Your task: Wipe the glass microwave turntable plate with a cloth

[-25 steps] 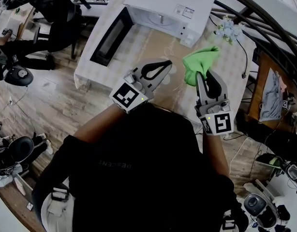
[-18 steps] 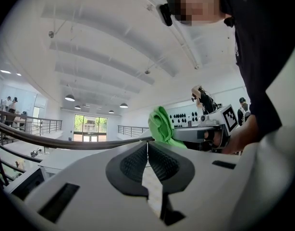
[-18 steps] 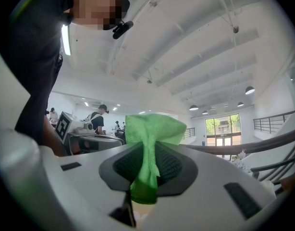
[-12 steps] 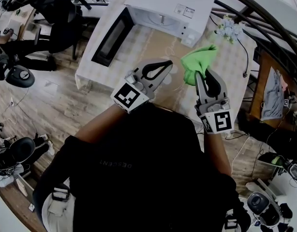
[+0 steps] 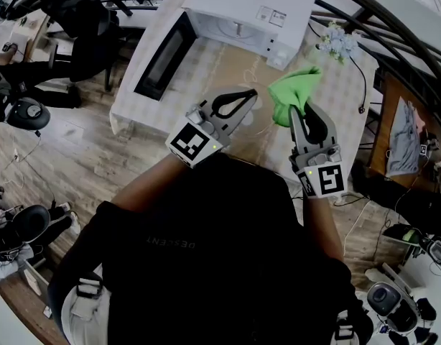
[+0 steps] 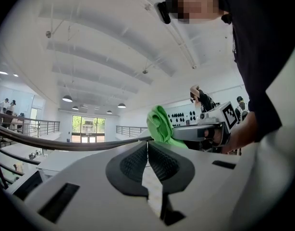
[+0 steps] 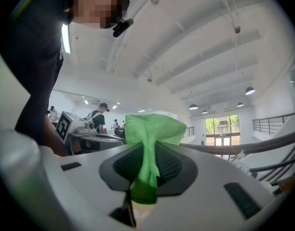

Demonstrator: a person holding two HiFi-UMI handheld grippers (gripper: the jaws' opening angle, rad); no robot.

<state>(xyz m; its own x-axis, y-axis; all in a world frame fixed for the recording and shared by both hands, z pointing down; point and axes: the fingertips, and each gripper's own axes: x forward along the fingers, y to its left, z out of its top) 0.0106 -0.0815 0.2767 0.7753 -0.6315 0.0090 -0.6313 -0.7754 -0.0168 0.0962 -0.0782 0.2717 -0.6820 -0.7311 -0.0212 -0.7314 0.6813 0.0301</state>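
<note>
My right gripper (image 5: 296,108) (image 7: 148,153) is shut on a bright green cloth (image 5: 292,92) (image 7: 150,134), which bunches up above its jaws. My left gripper (image 5: 251,94) (image 6: 147,146) is held up beside it, its jaws shut with nothing visible between them. Both point upward over the table, a hand's width apart. In the left gripper view the green cloth (image 6: 161,125) and the right gripper show just to the right. A faint curved glassy outline (image 5: 262,126) on the table between the grippers may be the turntable plate; I cannot tell for sure.
A white microwave (image 5: 242,9) stands at the table's far end with its dark door (image 5: 163,52) swung open to the left. White flowers (image 5: 339,42) and a cable (image 5: 362,85) lie at the table's right side. Dark railings curve past on the right.
</note>
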